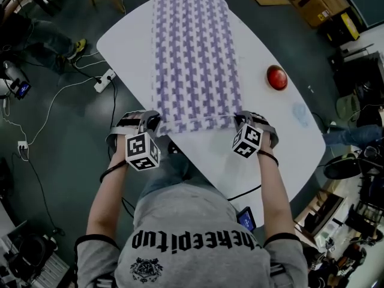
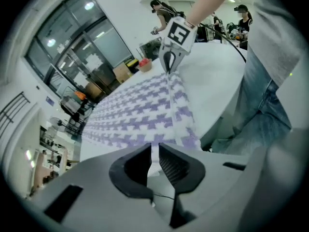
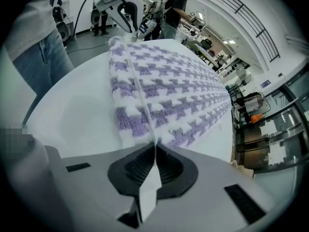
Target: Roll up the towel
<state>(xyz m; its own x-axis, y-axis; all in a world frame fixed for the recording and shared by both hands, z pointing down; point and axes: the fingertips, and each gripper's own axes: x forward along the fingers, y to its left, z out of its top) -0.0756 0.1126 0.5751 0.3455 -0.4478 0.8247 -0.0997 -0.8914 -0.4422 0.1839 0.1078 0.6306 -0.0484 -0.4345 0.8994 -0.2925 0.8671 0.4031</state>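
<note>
A purple-and-white houndstooth towel (image 1: 195, 53) lies flat along the white oval table (image 1: 129, 47), stretching away from me. My left gripper (image 1: 159, 125) is at its near left corner and my right gripper (image 1: 237, 122) at its near right corner. In the left gripper view the jaws (image 2: 153, 161) stand almost together, with the towel's white edge (image 2: 140, 115) pinched between them. In the right gripper view the jaws (image 3: 155, 164) are shut on the white hem of the towel (image 3: 169, 91). The near edge runs raised as a ridge between the two grippers.
A red round object (image 1: 276, 77) sits on the table right of the towel. A dark cable and a small device (image 1: 246, 219) lie at the table's near edge. On the floor to the left are a power strip (image 1: 104, 80) and cables. People stand beyond the table.
</note>
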